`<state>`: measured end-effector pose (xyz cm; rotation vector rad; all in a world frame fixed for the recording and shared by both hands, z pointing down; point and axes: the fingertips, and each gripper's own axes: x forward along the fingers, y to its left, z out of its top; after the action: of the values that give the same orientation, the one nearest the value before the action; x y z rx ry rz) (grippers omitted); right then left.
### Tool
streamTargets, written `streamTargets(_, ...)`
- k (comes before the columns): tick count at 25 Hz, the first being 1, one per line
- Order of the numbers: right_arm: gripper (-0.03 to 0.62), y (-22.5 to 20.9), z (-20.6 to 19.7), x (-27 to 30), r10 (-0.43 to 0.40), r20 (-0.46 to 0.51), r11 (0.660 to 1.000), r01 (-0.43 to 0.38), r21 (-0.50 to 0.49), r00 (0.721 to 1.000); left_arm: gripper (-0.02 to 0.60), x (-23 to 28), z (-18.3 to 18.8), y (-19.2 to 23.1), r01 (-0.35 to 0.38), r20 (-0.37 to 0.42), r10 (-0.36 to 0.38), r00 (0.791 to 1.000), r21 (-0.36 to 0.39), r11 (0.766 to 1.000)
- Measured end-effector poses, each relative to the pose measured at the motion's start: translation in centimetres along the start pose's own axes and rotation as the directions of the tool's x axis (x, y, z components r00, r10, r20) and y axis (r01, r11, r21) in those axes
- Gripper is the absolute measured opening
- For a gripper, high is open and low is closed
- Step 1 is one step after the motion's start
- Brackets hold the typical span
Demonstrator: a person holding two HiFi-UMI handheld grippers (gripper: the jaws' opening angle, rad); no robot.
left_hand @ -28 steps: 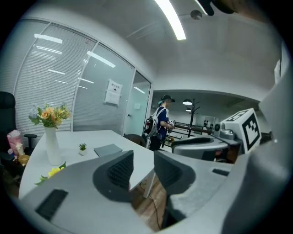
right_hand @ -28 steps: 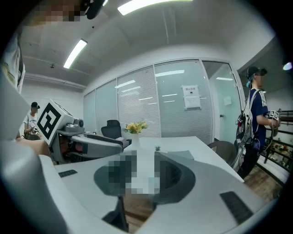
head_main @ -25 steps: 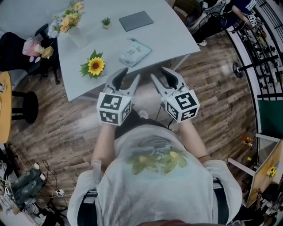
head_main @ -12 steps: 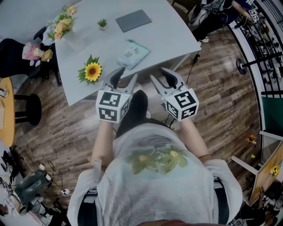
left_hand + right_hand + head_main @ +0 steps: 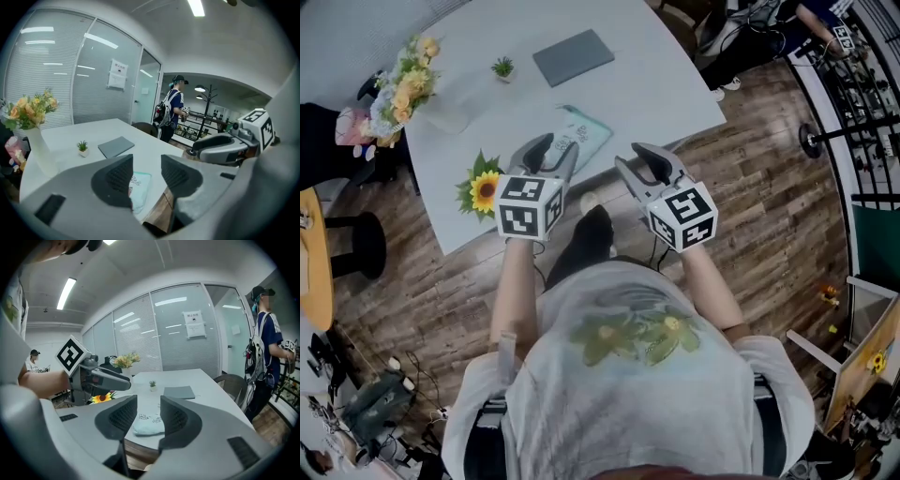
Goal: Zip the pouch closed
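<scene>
The pale teal pouch (image 5: 589,134) lies flat near the front edge of the white table (image 5: 656,89). In the head view my left gripper (image 5: 550,150) reaches over that edge and covers the pouch's left part. Its jaws stand open and hold nothing. Through the left gripper view the pouch (image 5: 139,186) shows below and beyond the left gripper (image 5: 146,162). My right gripper (image 5: 639,161) hovers open just off the table's edge, right of the pouch, and is empty. The right gripper view frames the pouch (image 5: 149,423) past the right gripper (image 5: 148,403).
A sunflower (image 5: 485,190) lies on the table left of the pouch. Farther back are a grey notebook (image 5: 573,57), a tiny potted plant (image 5: 502,67) and a vase of flowers (image 5: 403,89). A person with a backpack (image 5: 175,111) stands beyond the table.
Both grippers have moved forward toward the table. The left one has passed from in front of the table to over its near edge at the pouch.
</scene>
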<state>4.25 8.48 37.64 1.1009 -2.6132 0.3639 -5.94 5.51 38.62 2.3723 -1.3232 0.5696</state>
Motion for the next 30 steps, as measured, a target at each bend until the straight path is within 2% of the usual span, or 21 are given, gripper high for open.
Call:
streamTargets(3, 0.146, -1.5, 0.3, 2.3, 0.015, -0.023, 1.0, -0.015, -0.003, 1.0, 0.169, 3.0, -0.2, 2.0, 0.004, -0.043, -0.005, 0.999, -0.027, 1.0)
streamTargets(7, 0.146, -3.3, 0.2, 5.1, 0.025, -0.055, 1.0, -0.024, 0.005, 0.998, 0.169, 6.6, -0.9, 4.5, -0.007, -0.117, 0.009, 0.993, 0.016, 1.0)
streamTargets(9, 0.146, -4.2, 0.0, 6.4, 0.027, -0.076, 1.0, -0.027, 0.006, 0.997, 0.169, 8.3, -1.4, 5.5, 0.002, -0.151, 0.0, 0.989, 0.013, 1.0)
streamTargets(18, 0.146, -7.1, -2.2, 11.2, 0.032, -0.184, 0.999, -0.025, 0.041, 0.982, 0.169, 14.3, -4.1, 9.5, 0.05, -0.31, -0.043, 0.95, 0.016, 0.999)
streamTargets(21, 0.146, -7.9, -3.2, 12.7, 0.035, -0.222, 0.999, -0.025, 0.048, 0.974, 0.169, 15.8, -5.5, 10.8, 0.08, -0.365, -0.057, 0.929, 0.049, 0.996)
streamTargets(26, 0.146, -9.3, -4.5, 15.5, 0.044, -0.269, 0.998, -0.031, 0.052, 0.962, 0.169, 18.1, -8.1, 12.7, 0.137, -0.475, -0.064, 0.878, 0.119, 0.983)
streamTargets(28, 0.146, -9.8, -5.1, 16.6, 0.051, -0.288, 0.998, -0.037, 0.054, 0.956, 0.169, 19.1, -9.5, 13.6, 0.155, -0.513, -0.039, 0.857, 0.185, 0.97)
streamTargets(30, 0.146, -9.9, -5.7, 17.6, 0.061, -0.31, 0.997, -0.046, 0.057, 0.949, 0.169, 19.8, -11.0, 14.5, 0.186, -0.547, -0.008, 0.837, 0.271, 0.944)
